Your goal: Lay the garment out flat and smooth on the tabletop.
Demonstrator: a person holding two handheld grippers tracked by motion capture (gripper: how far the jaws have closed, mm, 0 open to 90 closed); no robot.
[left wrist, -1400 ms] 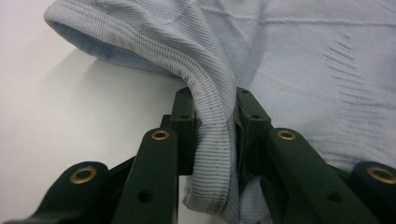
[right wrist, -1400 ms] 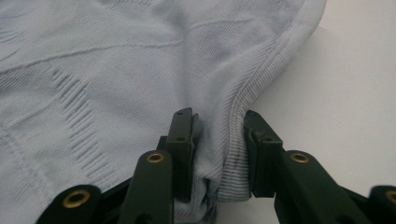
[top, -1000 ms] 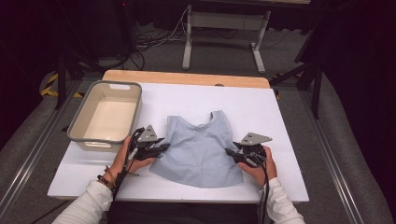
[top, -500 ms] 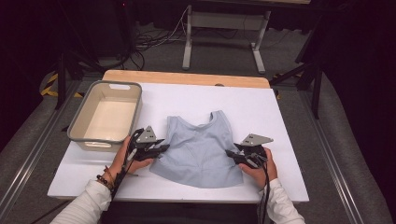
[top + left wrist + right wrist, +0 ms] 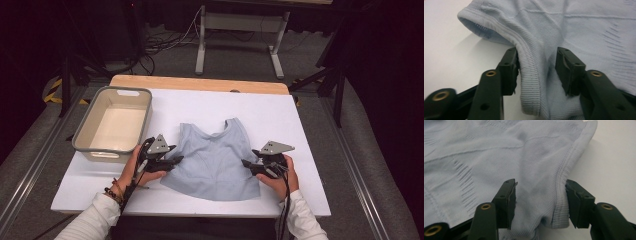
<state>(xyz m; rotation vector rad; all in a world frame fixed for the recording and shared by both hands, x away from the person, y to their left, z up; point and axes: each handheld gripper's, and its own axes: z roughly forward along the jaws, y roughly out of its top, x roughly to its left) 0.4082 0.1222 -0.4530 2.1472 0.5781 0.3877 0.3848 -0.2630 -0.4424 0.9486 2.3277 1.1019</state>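
Note:
A light blue sleeveless top lies flat on the white table, neck away from me. My left gripper rests at its left side edge and my right gripper at its right side edge. In the left gripper view the jaws stand apart, with the ribbed armhole hem loose between them. The right gripper view shows the same: the jaws are parted around the ribbed edge, and the cloth spreads beyond. Both pairs of jaws have just been opening, and the fabric lies slack between them.
An empty beige bin with a grey rim stands on the table's left side, close to my left hand. A bare wooden strip runs along the table's far edge. Metal stand legs and cables lie on the floor beyond.
Both grippers' jaws have spread apart and let go of the top's side edges. The hands and the top have stayed where they were.

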